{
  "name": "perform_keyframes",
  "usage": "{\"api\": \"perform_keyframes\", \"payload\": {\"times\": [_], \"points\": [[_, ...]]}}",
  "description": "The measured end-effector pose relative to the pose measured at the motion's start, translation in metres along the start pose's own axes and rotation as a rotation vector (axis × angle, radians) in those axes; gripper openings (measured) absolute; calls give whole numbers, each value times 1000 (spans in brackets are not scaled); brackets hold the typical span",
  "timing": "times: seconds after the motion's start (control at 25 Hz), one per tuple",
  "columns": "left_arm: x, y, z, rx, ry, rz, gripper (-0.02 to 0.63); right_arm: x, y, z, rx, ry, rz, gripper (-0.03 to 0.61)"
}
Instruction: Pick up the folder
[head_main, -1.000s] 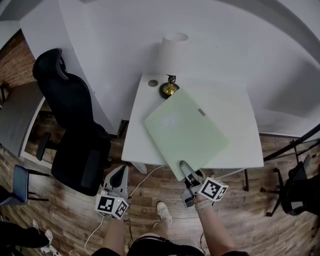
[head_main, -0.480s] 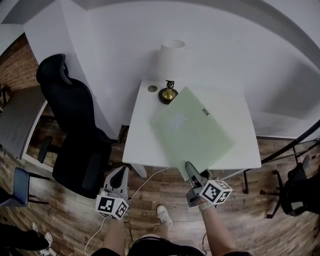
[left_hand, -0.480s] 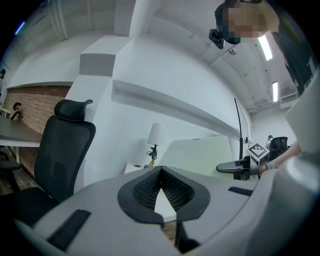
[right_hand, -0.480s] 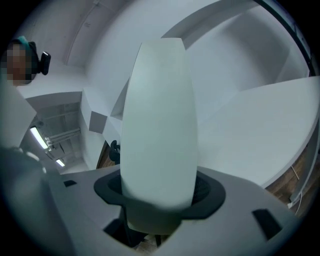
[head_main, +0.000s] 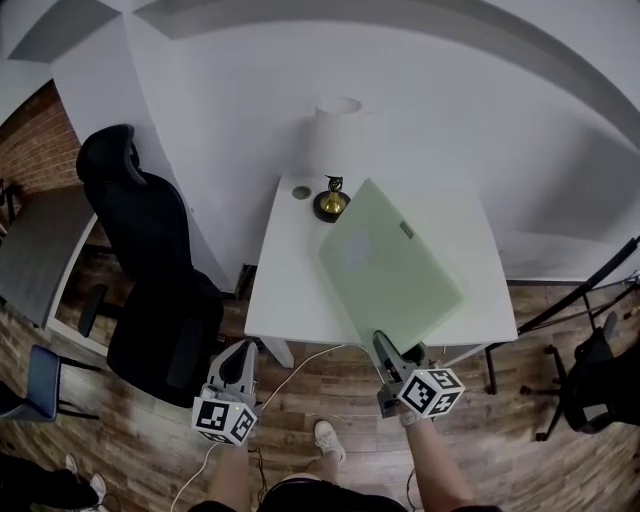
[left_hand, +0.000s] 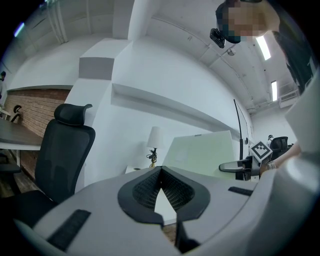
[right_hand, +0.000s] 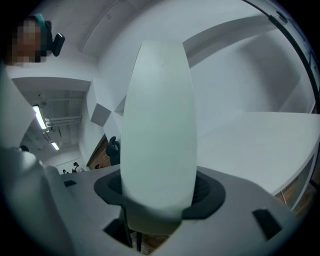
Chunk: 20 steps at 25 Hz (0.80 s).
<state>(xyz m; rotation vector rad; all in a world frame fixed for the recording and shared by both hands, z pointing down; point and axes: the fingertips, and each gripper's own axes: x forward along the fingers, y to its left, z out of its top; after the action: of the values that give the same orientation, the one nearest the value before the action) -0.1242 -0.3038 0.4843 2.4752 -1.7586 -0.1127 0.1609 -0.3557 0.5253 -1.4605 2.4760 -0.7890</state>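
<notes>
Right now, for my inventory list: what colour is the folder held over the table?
The folder is pale green, clearest in the head view.

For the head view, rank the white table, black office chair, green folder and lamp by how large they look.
Largest to smallest:
1. white table
2. black office chair
3. green folder, held tilted up nearer the camera, so it may look bigger than it is
4. lamp
</notes>
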Motion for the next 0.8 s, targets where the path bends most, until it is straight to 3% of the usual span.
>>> {"api": "perform_keyframes", "payload": {"times": [0.28, 0.8], "points": [[0, -2, 5, 8, 4, 2, 14, -15, 2, 14, -134, -29, -34, 296], [-6, -5, 16, 14, 4, 9, 14, -46, -2, 38, -290, -84, -111, 296]]}}
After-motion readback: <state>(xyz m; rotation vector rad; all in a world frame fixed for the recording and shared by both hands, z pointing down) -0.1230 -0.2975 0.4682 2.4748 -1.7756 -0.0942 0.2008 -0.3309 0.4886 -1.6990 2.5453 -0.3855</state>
